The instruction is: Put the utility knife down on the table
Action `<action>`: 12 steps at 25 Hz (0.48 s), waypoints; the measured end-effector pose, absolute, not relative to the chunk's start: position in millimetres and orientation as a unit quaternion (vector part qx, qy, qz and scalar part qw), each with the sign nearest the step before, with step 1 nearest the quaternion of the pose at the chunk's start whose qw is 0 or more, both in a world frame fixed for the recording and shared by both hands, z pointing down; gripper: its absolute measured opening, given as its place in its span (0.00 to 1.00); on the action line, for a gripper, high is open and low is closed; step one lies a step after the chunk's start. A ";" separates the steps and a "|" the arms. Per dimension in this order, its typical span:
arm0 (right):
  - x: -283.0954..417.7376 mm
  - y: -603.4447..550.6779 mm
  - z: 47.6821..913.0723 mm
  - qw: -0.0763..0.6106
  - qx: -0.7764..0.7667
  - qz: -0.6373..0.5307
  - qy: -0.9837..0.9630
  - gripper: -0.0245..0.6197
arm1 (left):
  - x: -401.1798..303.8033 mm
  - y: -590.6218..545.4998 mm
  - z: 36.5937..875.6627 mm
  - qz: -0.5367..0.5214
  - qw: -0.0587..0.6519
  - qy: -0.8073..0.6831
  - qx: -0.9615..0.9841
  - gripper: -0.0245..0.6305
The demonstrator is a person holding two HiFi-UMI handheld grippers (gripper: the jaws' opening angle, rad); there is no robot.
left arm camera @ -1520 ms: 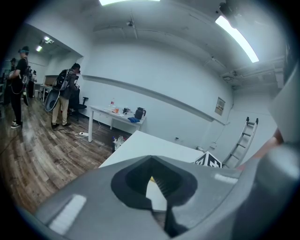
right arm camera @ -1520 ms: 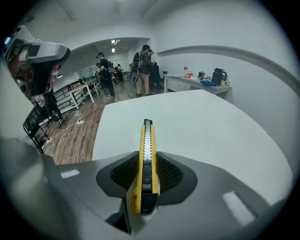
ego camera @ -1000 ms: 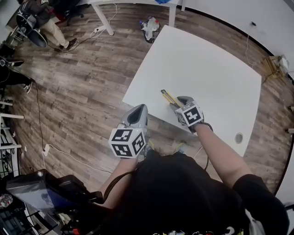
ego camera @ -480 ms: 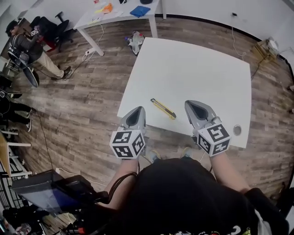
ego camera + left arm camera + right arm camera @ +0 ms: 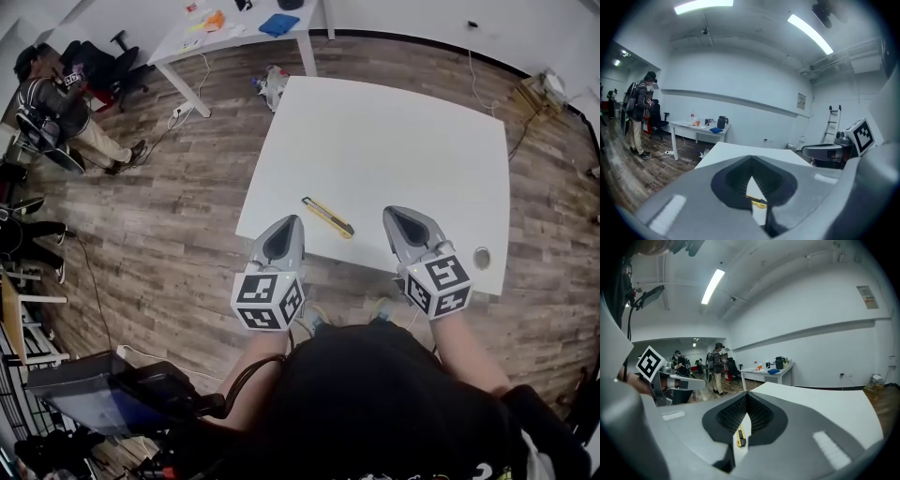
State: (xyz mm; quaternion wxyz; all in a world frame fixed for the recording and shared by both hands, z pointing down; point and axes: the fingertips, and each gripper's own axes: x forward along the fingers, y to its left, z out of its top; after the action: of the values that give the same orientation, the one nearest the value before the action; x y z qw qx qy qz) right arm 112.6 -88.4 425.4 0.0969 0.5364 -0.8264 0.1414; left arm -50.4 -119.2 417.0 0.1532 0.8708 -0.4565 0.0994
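Observation:
A yellow and black utility knife (image 5: pixel 327 217) lies flat on the white table (image 5: pixel 394 131), near its front edge. It is also in sight through the narrow slit between the jaws, as the knife (image 5: pixel 756 200) in the left gripper view and the knife (image 5: pixel 740 437) in the right gripper view. My left gripper (image 5: pixel 286 225) hangs just off the table's front edge, left of the knife, shut and empty. My right gripper (image 5: pixel 395 213) sits over the front edge, right of the knife, shut with nothing in it. Neither touches the knife.
A round grommet (image 5: pixel 482 258) sits in the table near the right gripper. A second table (image 5: pixel 202 37) with a blue item (image 5: pixel 279 23) stands at the back left, a bag (image 5: pixel 273 86) on the floor beside it. A person (image 5: pixel 56 94) sits far left. A ladder (image 5: pixel 833 124) leans by the wall.
A second ago my right gripper was at the knife on the table. It has let go and pulled back toward me; the knife stays lying on the table.

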 end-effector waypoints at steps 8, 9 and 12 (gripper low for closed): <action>107.6 -89.1 414.1 0.086 0.537 0.129 -0.829 0.07 | -56.7 -107.5 405.3 0.084 0.137 -0.469 0.868 0.04; 106.8 -89.9 413.7 0.085 0.536 0.129 -0.830 0.07 | -57.5 -107.8 404.0 0.082 0.135 -0.470 0.869 0.04; 105.5 -92.1 411.5 0.082 0.535 0.127 -0.831 0.07 | -58.7 -109.8 399.9 0.075 0.133 -0.470 0.869 0.04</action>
State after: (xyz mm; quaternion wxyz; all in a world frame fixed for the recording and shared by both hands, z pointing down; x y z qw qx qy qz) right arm 105.5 -92.1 411.5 0.0825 0.5348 -0.8313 0.1273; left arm -58.7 -109.8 399.9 0.1334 0.8694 -0.4697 0.0755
